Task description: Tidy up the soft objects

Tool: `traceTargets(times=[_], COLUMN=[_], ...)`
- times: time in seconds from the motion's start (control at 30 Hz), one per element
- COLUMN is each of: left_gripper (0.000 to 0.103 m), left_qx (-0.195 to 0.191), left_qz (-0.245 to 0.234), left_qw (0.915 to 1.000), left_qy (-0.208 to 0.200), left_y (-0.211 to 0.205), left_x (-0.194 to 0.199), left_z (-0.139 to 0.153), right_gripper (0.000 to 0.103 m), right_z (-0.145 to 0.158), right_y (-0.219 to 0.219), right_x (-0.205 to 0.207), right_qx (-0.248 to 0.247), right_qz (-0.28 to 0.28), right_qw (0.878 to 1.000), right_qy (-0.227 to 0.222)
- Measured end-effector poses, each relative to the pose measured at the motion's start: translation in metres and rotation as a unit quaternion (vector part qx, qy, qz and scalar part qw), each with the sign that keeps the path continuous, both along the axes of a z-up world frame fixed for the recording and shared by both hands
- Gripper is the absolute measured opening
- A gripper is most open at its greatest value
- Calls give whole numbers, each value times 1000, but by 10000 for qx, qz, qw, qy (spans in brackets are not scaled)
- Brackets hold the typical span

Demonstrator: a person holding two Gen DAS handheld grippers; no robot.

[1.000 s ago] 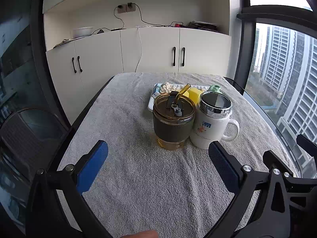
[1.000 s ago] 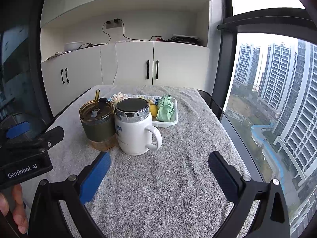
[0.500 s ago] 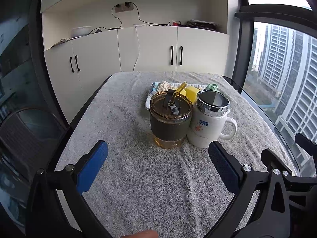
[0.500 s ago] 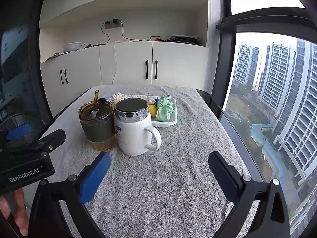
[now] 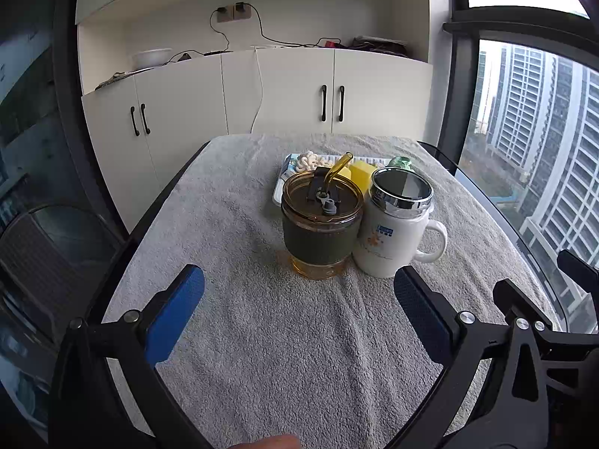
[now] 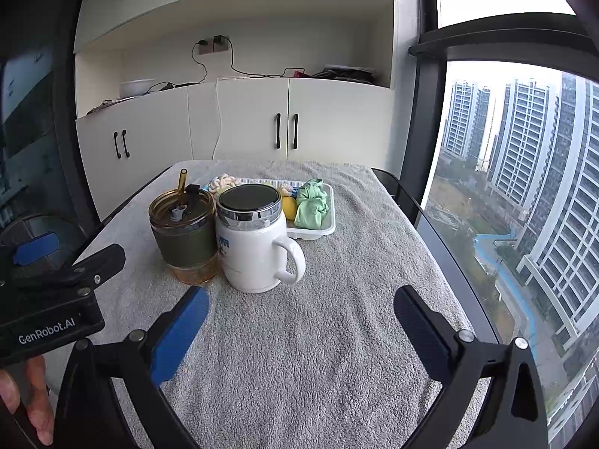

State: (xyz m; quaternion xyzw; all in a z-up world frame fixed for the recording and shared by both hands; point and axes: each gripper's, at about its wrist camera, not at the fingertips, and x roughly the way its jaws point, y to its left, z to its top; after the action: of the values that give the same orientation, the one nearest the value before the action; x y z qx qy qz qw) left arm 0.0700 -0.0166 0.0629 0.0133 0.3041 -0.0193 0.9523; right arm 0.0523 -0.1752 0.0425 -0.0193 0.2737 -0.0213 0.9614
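We took the white lidded mug (image 6: pixel 254 239) as our landmark on the grey towel-covered table (image 6: pixel 337 355). Touching its left side stood an amber glass tumbler (image 6: pixel 184 235) with a dark green sleeve and a straw. Directly behind the mug sat a white tray (image 6: pixel 325 226), and in it we saw the soft things: a mint-green scrunchie (image 6: pixel 311 205) behind the mug's handle side, a yellow sponge (image 5: pixel 362 174) just behind the mug's lid, and a cream knotted rope toy (image 5: pixel 309 160) further to the left (partly hidden by the tumbler). Our left gripper (image 5: pixel 299 316) hovered in front of the mug with its blue-padded jaws spread wide, holding nothing. Our right gripper (image 6: pixel 301 327) hung likewise in front of the mug, jaws wide apart and empty
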Motion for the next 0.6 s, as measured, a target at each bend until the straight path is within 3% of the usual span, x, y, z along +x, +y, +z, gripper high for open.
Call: traceTargets(times=[0.6], left_gripper=[103], left_qx=[-19], left_qz=[-50], left_qw=[10000], left_qy=[7], left_y=[-1], left_x=[1], left_z=[-3], right_gripper=[101], right_z=[-1], right_y=[0], right_x=[0], right_qx=[4], right_qz=[12], right_qw=[10000], right_qy=[16])
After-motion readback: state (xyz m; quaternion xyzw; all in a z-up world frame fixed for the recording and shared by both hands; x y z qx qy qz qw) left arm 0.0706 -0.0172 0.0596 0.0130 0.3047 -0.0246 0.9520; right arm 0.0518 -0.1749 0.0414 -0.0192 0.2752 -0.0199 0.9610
